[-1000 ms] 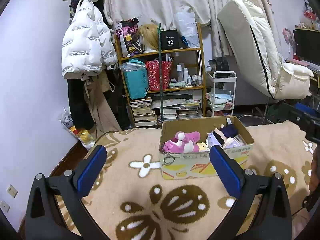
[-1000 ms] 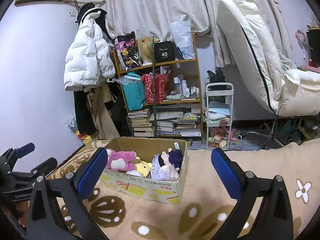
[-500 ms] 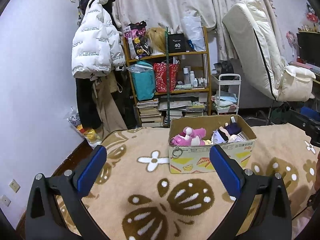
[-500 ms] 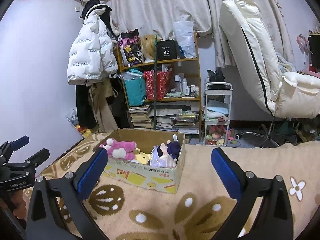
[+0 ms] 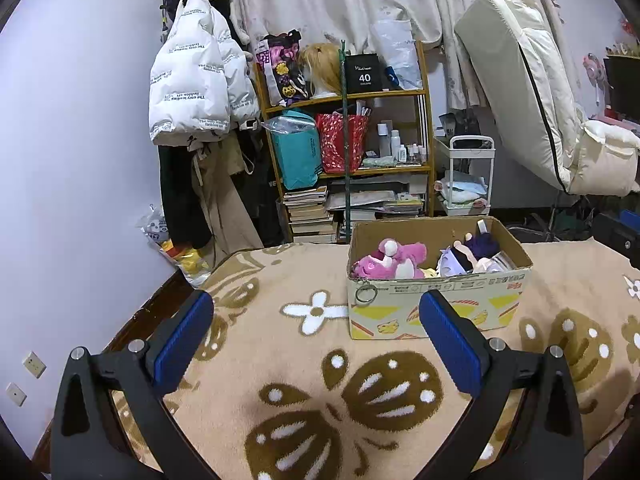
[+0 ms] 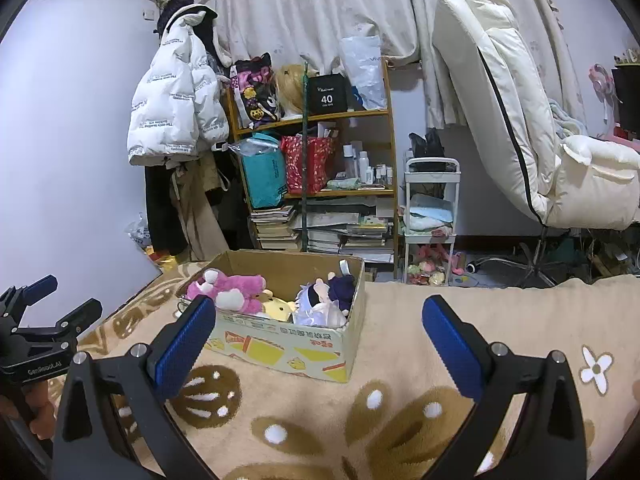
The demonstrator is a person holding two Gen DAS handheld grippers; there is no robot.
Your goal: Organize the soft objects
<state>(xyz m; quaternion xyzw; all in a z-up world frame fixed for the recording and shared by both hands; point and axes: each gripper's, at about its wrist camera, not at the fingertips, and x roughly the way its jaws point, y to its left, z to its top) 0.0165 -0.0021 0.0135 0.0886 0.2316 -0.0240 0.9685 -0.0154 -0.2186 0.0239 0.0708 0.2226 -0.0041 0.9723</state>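
Observation:
A cardboard box [image 5: 440, 304] stands on the beige flowered blanket [image 5: 304, 364]. It holds a pink plush [image 5: 388, 260], a dark purple doll [image 5: 482, 246] and other soft toys. In the right wrist view the box [image 6: 280, 344] shows the pink plush [image 6: 232, 288], a yellow toy [image 6: 276, 308] and the dolls [image 6: 324, 300]. My left gripper [image 5: 316, 336] is open and empty, well short of the box. My right gripper [image 6: 316, 340] is open and empty, in front of the box. The left gripper also shows at the left edge of the right wrist view [image 6: 36, 320].
A wooden shelf [image 5: 348, 140] with bags, bottles and books stands behind the bed. A white jacket [image 5: 196, 84] hangs on the left wall. A white cart [image 5: 466, 180] and a cream recliner [image 5: 540, 100] stand to the right.
Both grippers have pulled back and shifted, so the box looks smaller and farther. In the left wrist view the box has drifted right. Both grippers stay open.

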